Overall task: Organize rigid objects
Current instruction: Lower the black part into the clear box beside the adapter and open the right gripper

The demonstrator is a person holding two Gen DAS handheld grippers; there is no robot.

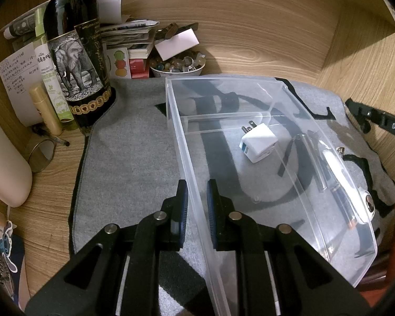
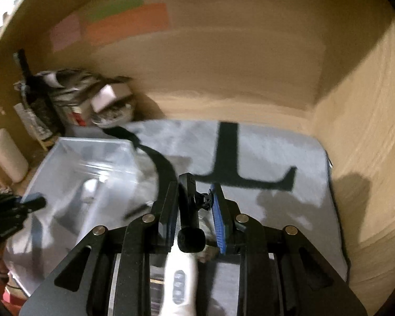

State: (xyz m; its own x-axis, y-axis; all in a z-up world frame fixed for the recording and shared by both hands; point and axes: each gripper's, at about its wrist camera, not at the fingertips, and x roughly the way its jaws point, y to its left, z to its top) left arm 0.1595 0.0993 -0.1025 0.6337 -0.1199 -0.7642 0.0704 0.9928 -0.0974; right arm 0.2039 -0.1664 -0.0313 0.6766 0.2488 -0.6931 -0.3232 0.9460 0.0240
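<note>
Fingers of the left gripper (image 1: 196, 205), lower centre of its frame, pinch the left wall of the clear plastic bin (image 1: 276, 84); a white plug adapter (image 1: 258, 142) lies inside on the bin floor. Right gripper (image 2: 194, 197), centre of its frame, is clamped narrow on a black-headed electric shaver (image 2: 189, 205), white handle trailing toward the camera. Risks: the shaver, gripped near its head, may pivot or slip; the thin bin wall could flex and tip. Both grippers pitch downward over the grey mat (image 2: 276, 144).
</note>
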